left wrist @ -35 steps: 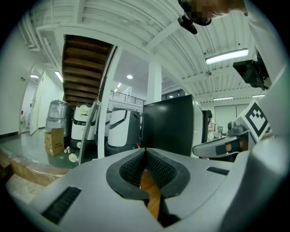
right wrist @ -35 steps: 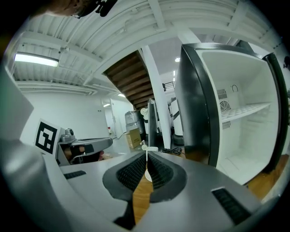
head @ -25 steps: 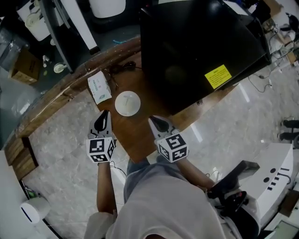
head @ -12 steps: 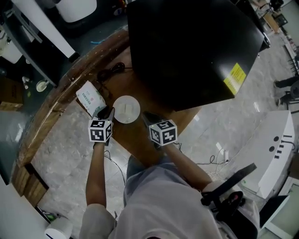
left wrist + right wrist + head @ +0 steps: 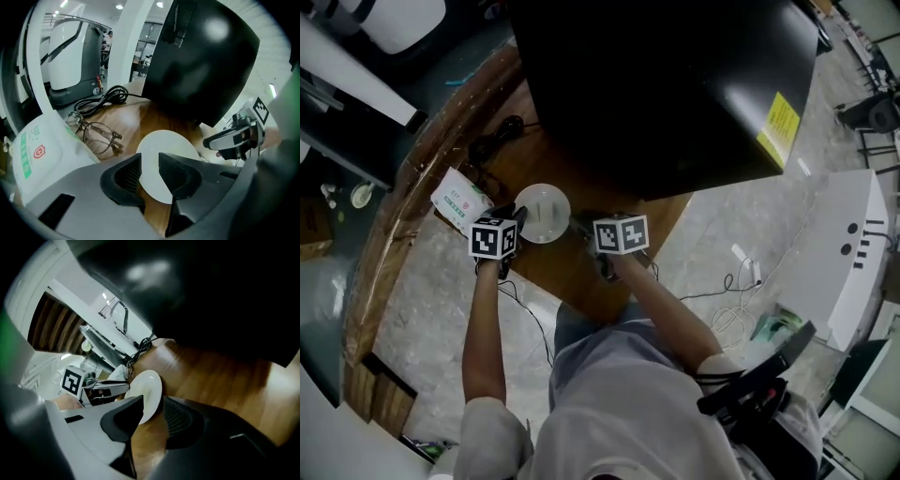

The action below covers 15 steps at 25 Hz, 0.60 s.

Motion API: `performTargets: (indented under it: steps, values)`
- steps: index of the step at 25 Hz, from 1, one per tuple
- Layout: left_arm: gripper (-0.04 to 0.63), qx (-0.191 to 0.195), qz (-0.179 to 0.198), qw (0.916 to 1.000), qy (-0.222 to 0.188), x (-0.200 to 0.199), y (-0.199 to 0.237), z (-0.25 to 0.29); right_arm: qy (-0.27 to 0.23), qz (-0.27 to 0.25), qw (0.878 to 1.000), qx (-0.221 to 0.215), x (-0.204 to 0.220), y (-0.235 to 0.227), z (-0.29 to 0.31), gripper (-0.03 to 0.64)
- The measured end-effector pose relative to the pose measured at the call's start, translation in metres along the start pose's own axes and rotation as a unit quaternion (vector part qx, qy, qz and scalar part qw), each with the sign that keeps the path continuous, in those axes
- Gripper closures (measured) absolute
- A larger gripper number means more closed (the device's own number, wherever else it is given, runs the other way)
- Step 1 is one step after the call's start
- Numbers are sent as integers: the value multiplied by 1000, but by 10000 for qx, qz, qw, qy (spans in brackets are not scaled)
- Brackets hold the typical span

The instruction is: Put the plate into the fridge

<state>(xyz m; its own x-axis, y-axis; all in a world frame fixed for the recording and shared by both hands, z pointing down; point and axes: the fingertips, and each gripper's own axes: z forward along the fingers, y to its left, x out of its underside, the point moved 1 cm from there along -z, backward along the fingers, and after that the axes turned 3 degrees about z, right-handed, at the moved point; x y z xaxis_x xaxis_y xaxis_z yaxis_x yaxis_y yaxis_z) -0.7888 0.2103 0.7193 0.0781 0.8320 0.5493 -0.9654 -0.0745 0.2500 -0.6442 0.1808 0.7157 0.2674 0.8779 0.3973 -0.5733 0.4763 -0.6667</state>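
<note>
Fingers of the right gripper have just swung wide, and the plate edge shows in the gap, nothing pinched yet! Left gripper stands apart too and empty, with the plate just past its tips. Both have dropped in low over the worktop. The plate lies flat toward the worktop's left edge, before the black fridge. My read: the grab is next, and nothing has been lifted.
</note>
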Motion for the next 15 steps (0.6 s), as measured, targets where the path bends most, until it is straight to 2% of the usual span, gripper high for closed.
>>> performTargets:
  steps: [3, 7, 9, 11, 15]
  values:
    - [480, -122, -33, 9999, 88, 2, 3, 3, 57, 311, 9995, 20, 3, -9, 9, 499]
    - [483, -715, 106, 9974, 40, 5, 10, -1, 206, 393, 9990, 98, 7, -13, 19, 499]
    - [509, -793, 54, 9968, 99, 11, 13, -1, 276, 398, 9987, 127, 9, -12, 24, 495]
    - [514, -621, -193, 9977, 178, 17, 14, 2, 343, 427, 9984, 133, 11, -11, 29, 494]
    - [517, -43, -794, 9968, 70, 23, 15, 8, 472, 399, 9980, 118, 10, -8, 37, 494]
